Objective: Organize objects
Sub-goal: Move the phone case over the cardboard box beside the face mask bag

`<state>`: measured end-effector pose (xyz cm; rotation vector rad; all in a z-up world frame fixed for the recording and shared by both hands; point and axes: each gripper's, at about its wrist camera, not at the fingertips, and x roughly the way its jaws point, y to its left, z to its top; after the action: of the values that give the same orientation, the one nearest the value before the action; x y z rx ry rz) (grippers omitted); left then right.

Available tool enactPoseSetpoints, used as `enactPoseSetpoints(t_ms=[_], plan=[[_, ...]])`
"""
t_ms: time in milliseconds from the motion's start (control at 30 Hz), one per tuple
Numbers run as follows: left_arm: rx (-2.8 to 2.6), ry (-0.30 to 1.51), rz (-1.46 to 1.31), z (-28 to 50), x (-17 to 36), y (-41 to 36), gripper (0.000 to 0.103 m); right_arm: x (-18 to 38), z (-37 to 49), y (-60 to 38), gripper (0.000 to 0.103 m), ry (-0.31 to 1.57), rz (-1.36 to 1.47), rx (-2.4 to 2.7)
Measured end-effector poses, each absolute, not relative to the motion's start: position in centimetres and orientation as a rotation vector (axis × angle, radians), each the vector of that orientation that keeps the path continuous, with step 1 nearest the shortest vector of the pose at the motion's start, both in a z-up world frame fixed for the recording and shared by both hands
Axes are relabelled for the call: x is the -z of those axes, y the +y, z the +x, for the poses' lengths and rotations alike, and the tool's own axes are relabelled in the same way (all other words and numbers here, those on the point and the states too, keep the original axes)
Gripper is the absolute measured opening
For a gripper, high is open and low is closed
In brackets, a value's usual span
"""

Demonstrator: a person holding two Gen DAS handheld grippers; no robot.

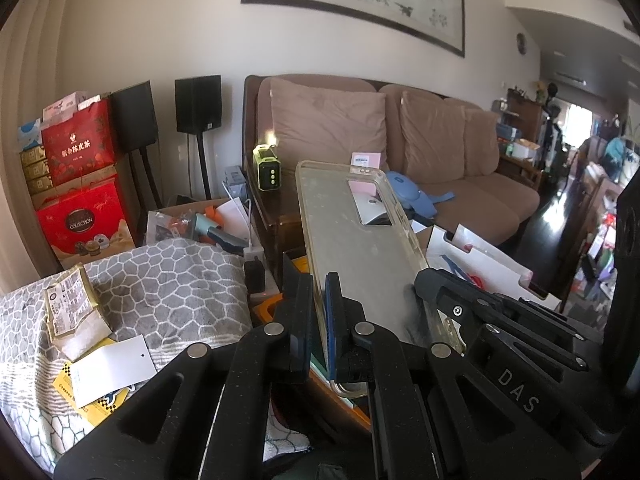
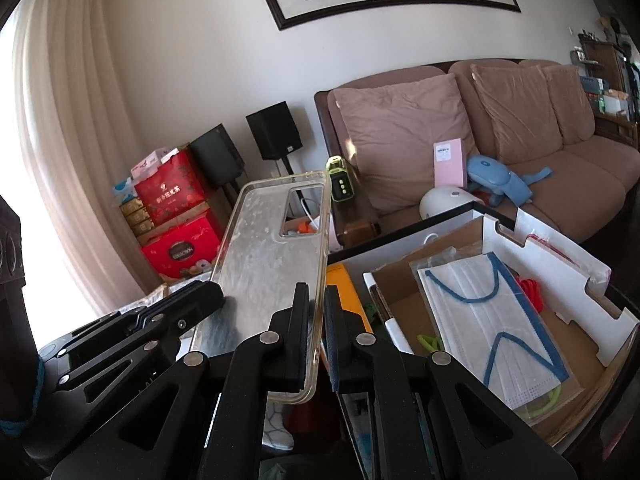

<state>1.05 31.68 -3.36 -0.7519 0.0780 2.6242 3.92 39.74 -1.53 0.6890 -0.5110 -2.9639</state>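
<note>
Right now both grippers pinch the same clear, yellowed, scuffed plastic phone case (image 1: 360, 248), held up in the air between them rather than lying on anything. The left gripper (image 1: 319, 320) is closed on the case's left long edge near its lower end, and the right gripper (image 2: 316, 320) is closed on the opposite long edge, also low down, so the two grips sit across from each other on the case's width. Its long axis runs forward and upward away from both grippers, with the camera cut-out at the far end. Just to the right of the case and lower sits an open white cardboard box (image 2: 560, 264) holding a bagged white face mask with blue ear loops (image 2: 492, 320). The box lies on the right gripper's side, so that hand looks better placed to carry the case there once the left lets go, if the box is the target
</note>
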Motion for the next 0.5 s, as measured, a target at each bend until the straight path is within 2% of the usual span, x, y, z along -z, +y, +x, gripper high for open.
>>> enactPoseSetpoints(t_ms=[500], plan=[[-2.609,0.088,-0.757,0.81,3.53,32.55,0.005,1.58,4.12,40.79,0.008,-0.531,0.686,2.974]])
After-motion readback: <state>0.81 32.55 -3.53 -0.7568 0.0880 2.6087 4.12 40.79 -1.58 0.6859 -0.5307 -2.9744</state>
